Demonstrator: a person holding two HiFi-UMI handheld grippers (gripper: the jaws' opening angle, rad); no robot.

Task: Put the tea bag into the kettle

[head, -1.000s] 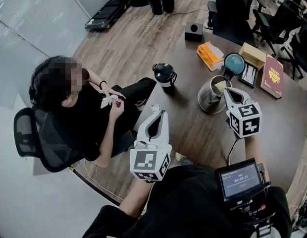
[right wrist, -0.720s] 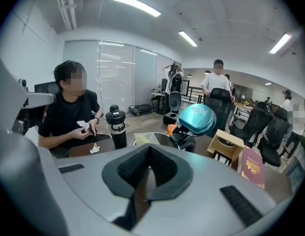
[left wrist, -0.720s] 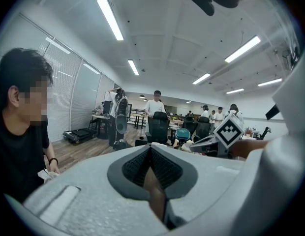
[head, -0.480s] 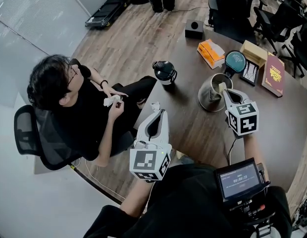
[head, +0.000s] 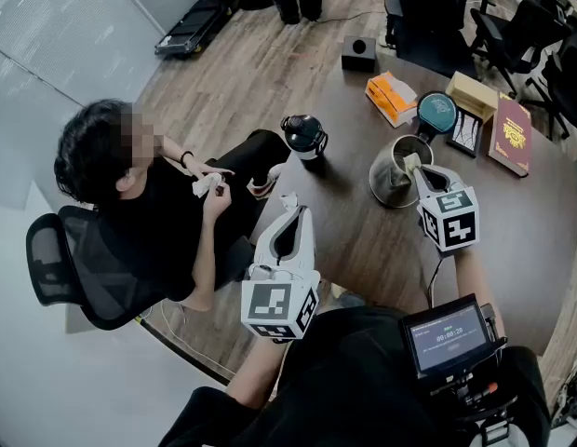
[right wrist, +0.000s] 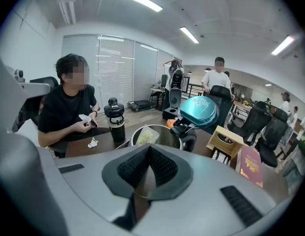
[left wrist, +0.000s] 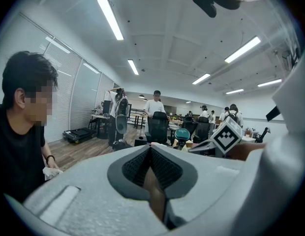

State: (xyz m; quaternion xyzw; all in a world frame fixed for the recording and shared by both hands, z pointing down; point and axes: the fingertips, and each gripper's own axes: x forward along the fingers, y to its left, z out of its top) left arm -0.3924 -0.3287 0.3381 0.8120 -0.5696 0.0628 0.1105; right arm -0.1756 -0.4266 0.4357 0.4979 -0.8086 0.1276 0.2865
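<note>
The right claw (right wrist: 148, 147) was closed tight, its dark ribbed pads meeting in a seam, and it appeared to pinch the lower edge of the tea bag (right wrist: 145, 135). The pale yellowish bag stood up from the claw's tip. From the head view the right claw (head: 414, 168) reached to the near rim of the kettle (head: 393, 177), and the tea bag (head: 411, 163) sat over the open mouth, above the rim and not yet down inside.

The kettle (right wrist: 173, 133) stood upright on the counter (head: 363, 240) with its teal lid (right wrist: 200, 111) flipped up and back, so the opening was clear. A black bottle (head: 304, 136) stood well to the left of the kettle, and a seated person (head: 140, 203) was beyond the counter's edge, taking no part in the work.

The left claw (left wrist: 150, 150) was also closed, with nothing between its pads. In the head view the left claw (head: 293, 214) hung near the counter's near edge, well apart from the kettle.

By my reading, the task was nearly done: the bag had been picked up and carried to the kettle, and the lid was already open. What remained was to lower the bag a little further into the mouth and part the right claw so it dropped in. The kettle needed no steadying that I could see.
</note>
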